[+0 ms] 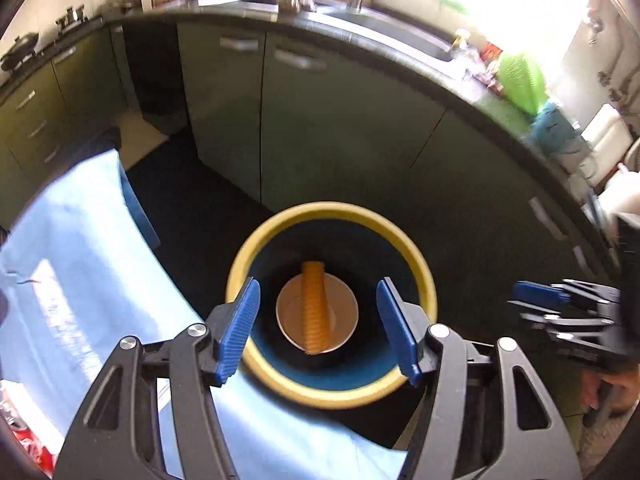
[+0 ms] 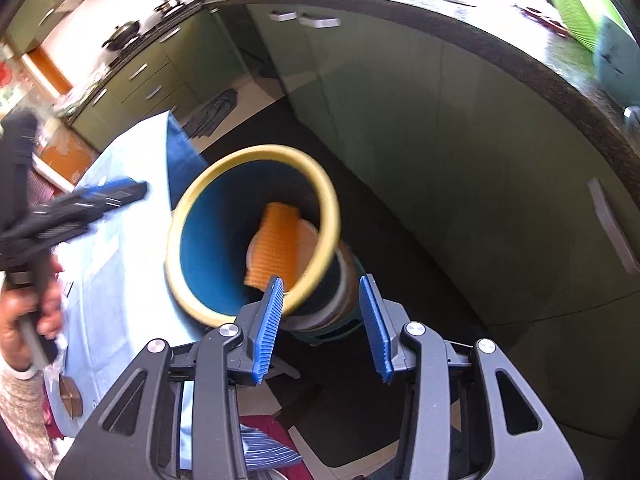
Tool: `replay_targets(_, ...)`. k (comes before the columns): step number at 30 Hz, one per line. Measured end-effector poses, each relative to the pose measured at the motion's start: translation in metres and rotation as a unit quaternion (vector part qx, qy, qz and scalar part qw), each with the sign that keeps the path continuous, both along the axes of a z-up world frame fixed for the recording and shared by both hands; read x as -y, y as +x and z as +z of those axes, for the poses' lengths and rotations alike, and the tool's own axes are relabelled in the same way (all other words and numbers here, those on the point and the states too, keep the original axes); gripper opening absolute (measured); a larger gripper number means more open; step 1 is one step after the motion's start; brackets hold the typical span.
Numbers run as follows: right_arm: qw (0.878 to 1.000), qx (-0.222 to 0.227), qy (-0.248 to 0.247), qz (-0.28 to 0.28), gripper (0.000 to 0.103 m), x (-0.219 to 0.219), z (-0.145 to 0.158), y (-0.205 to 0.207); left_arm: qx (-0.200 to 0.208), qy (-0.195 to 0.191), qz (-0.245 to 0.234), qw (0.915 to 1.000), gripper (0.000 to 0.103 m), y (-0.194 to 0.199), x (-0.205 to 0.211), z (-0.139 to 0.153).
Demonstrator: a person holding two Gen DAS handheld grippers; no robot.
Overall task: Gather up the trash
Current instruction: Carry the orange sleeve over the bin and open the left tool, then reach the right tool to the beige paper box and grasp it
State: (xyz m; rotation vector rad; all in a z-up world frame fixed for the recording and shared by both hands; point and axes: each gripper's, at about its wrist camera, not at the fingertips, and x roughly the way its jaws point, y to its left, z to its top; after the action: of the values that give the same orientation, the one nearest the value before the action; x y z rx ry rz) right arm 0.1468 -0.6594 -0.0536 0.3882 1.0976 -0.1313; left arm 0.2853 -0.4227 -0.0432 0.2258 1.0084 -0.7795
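Note:
A trash bin with a yellow rim [image 1: 256, 248] and blue inside stands on the dark floor beside the table. Inside it lie a white paper cup [image 1: 344, 312] and an orange ridged sleeve [image 1: 316, 308]. My left gripper [image 1: 320, 326] is open and empty right above the bin's mouth. In the right wrist view the bin [image 2: 200, 236] shows the orange sleeve [image 2: 276, 244] and the cup [image 2: 308, 240] inside. My right gripper [image 2: 322, 324] is open and empty above the bin's near right side. The right gripper also shows at the right in the left wrist view [image 1: 560, 308].
A table with a light blue cloth [image 1: 80, 264] lies left of the bin. Green kitchen cabinets [image 1: 340, 120] with a dark countertop [image 1: 400, 36] curve behind. A sink, a green bag [image 1: 520, 80] and dishes sit on the counter. A stove with pans is far left.

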Motion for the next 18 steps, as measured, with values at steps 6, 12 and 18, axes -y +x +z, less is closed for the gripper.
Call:
replay_targets(6,0.995,0.002,0.018,0.096,0.049,-0.070,0.010,0.043,0.055,-0.015,0.041,0.9975,0.068,-0.048,-0.111,0.066)
replay_targets(12,0.974,0.003,0.011,0.227,0.053,-0.175,0.030,0.079,0.095,0.013,0.132,0.9866,0.079,-0.088,-0.242,0.079)
replay_targets(18,0.932,-0.021,0.013,0.361,0.054,-0.292,0.029,0.095,0.103,0.034,0.207,0.9723,0.085,-0.109,-0.345,0.071)
